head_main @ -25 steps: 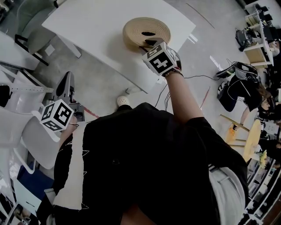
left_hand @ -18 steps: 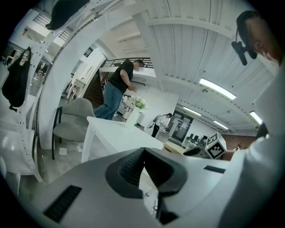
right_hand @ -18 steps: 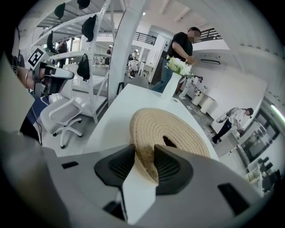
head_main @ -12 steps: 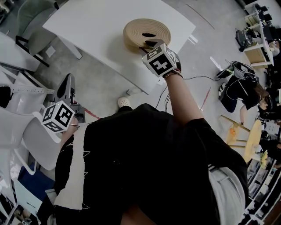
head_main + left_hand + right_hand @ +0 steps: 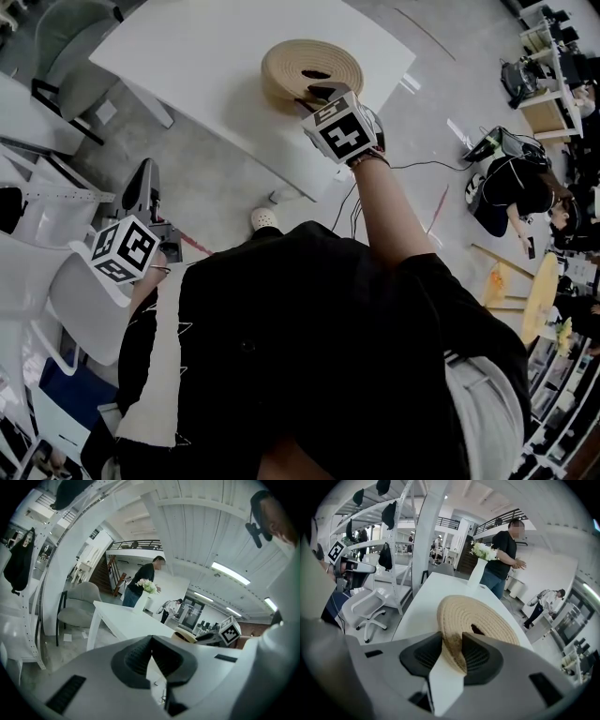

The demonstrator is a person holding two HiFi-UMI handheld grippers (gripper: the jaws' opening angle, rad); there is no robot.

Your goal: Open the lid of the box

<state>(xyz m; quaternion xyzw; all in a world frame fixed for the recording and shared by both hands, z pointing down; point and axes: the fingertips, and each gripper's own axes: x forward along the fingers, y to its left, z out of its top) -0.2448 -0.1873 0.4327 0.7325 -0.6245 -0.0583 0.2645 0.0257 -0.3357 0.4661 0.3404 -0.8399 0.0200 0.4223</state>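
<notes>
Standing on grey floor (image 5: 225,178), a white table (image 5: 206,56) bears the box (image 5: 291,61)

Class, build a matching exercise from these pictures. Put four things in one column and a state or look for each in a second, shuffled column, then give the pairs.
Column one
1. left gripper
2. right gripper
3. lid
4. vase

Column two
A. holds white flowers
B. jaws together, nothing between them
C. woven, tan, round, with a dark opening in its top
D. jaws closed on a woven edge

Pairs: 1-B, 2-D, 3-C, 4-A
</notes>
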